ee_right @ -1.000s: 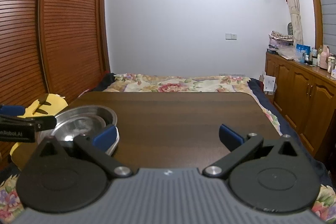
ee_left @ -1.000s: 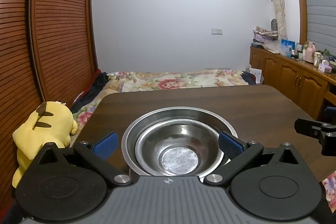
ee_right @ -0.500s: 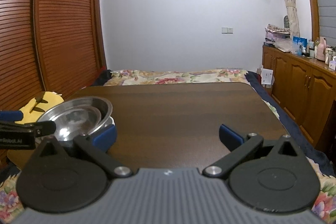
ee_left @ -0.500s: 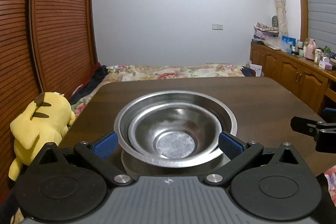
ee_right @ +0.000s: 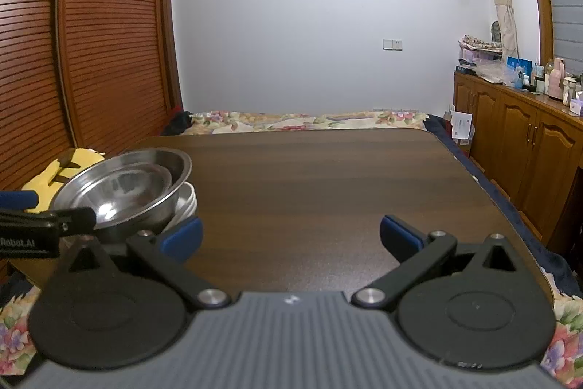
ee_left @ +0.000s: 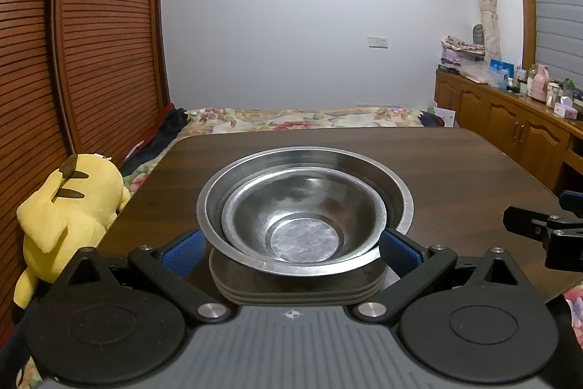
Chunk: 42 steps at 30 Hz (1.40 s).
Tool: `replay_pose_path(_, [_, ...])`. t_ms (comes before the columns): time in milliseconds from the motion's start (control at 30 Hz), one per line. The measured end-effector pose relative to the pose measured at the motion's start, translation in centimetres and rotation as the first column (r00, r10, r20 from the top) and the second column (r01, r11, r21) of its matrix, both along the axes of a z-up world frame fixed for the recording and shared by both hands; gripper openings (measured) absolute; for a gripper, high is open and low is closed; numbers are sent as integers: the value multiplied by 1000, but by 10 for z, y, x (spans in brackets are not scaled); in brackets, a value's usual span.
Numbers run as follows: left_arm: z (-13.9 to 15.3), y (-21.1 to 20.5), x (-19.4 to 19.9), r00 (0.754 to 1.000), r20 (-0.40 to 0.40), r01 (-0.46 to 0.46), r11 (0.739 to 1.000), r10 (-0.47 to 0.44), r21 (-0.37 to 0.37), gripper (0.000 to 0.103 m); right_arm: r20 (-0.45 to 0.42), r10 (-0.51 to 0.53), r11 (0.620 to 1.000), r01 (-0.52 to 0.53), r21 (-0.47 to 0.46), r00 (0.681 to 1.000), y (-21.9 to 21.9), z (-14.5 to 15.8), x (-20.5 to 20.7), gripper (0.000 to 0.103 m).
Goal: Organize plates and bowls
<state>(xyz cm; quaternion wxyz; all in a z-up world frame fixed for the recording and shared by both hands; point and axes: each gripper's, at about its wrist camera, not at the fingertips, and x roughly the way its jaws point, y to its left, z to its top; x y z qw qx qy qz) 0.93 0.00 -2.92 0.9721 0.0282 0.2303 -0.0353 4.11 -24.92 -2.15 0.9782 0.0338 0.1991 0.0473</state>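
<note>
Your left claw (ee_left: 291, 245), wide open, straddles the nested steel bowls (ee_left: 304, 206) atop stacked plates (ee_left: 298, 287) at the surface's (ee_right: 328, 177) corner; back out level, right claw (ee_right: 291, 237) open, empty.

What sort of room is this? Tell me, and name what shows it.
Most likely a bedroom in a home. A bed with a floral cover lies beyond the dark wooden table, a yellow plush toy sits beside it, and wooden cabinets cluttered with bottles line the wall.
</note>
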Motion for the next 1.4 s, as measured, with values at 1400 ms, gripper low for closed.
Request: replay_pose_path(1400, [1,0,-1,1000,5,-3,1000,3,-1,103,8,-6,1000,6,0,1000,-4,2,-1,103])
